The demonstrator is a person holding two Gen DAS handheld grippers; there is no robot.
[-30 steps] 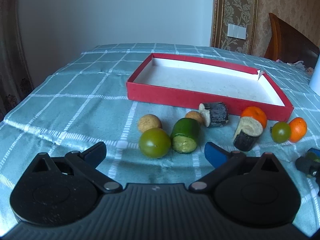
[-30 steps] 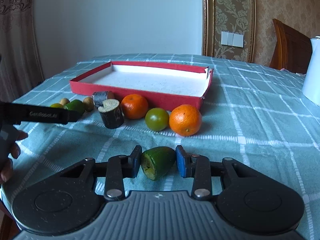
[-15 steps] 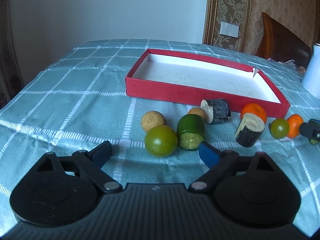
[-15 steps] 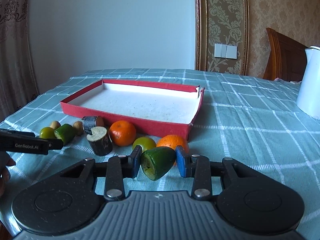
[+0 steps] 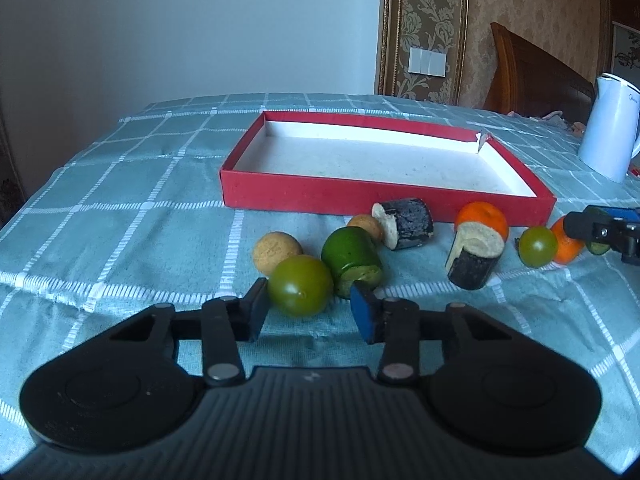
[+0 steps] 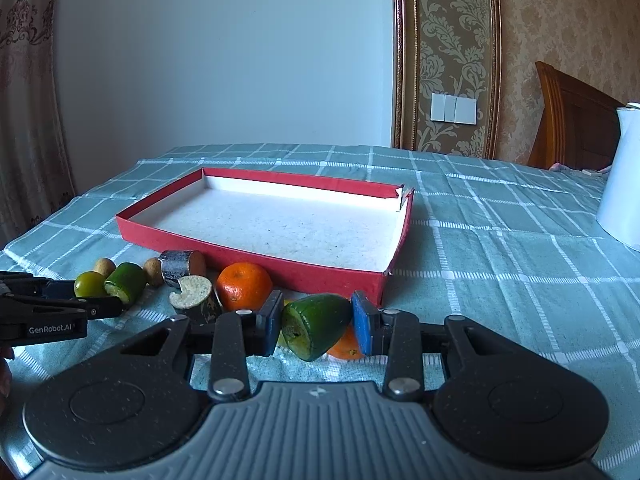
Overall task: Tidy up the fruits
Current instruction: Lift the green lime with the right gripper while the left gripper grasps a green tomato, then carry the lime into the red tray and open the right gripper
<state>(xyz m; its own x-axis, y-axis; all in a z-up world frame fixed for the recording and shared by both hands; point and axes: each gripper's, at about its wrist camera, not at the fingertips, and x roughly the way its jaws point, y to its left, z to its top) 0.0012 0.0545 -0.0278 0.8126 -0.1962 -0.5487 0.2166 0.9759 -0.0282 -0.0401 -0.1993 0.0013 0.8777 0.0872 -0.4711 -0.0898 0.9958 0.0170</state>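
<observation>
Teal cloth with a white grid covers the table, and a red tray with a pale bare floor lies on it, its long side running across the left wrist view. Behind stand a plain pale wall, a panel of gold-patterned wallpaper with a white switch plate, a dark wooden chair back and a white kettle at the right edge of the cloth.

Fruits lie in a loose row just in front of the tray's near wall. The left gripper has just been narrowing its jaws around the green tomato; its left pad is against the fruit, while the blue right pad shows a small gap, so the grip is not closed. Just behind sits a green cut piece, lying on its side with its cut face turned toward the camera, and a tan ball beside it.

The right gripper is clamped on a green wedge, held above the cloth, its long axis slanting from the cut face at lower left to the tapered end at the right pad
</observation>
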